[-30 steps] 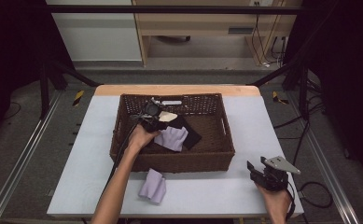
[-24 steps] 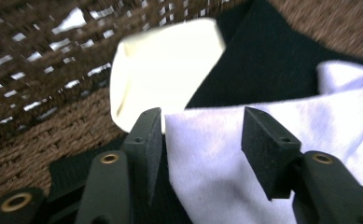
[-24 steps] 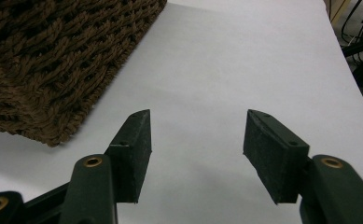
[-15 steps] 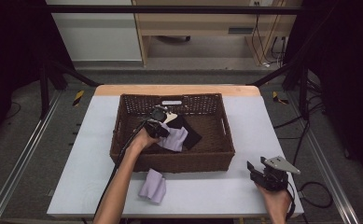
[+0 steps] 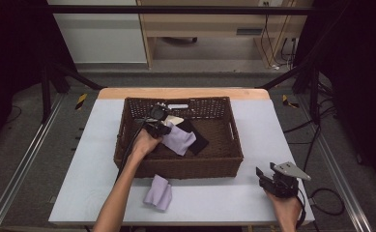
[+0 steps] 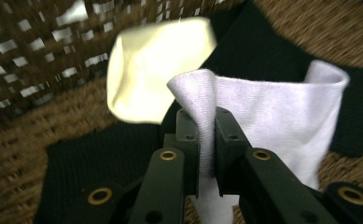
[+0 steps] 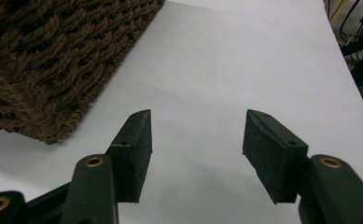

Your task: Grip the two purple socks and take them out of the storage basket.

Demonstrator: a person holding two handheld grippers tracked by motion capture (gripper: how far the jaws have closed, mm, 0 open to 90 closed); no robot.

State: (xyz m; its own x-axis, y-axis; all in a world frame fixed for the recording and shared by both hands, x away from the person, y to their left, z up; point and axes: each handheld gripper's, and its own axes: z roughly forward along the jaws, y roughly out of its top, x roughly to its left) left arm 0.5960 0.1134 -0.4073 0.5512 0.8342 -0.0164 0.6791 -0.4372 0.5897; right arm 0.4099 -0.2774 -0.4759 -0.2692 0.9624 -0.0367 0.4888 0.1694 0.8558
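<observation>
A brown wicker basket (image 5: 224, 159) stands mid-table. Inside it, my left gripper (image 5: 157, 126) is shut on a fold of a lavender cloth (image 5: 180, 139); the left gripper view shows the pale cloth (image 6: 282, 112) pinched between the black jaws of that gripper (image 6: 206, 122), lifted over a black cloth (image 6: 109, 158). A cream cloth (image 6: 156, 70) lies by the basket's back wall. Another lavender cloth (image 5: 158, 192) lies on the table in front of the basket. My right gripper (image 5: 265, 178) rests at the table's front right, open, with nothing between its jaws (image 7: 197, 140).
The white table (image 5: 94, 159) has bare room left, right and in front of the basket. The basket's corner (image 7: 53, 70) is just left of my right gripper. Cables trail off the table's right side; a wooden desk stands behind.
My left gripper has drawn slightly toward the basket's front left with the lavender cloth held in it, lifting its fold. The right gripper has stayed put.
</observation>
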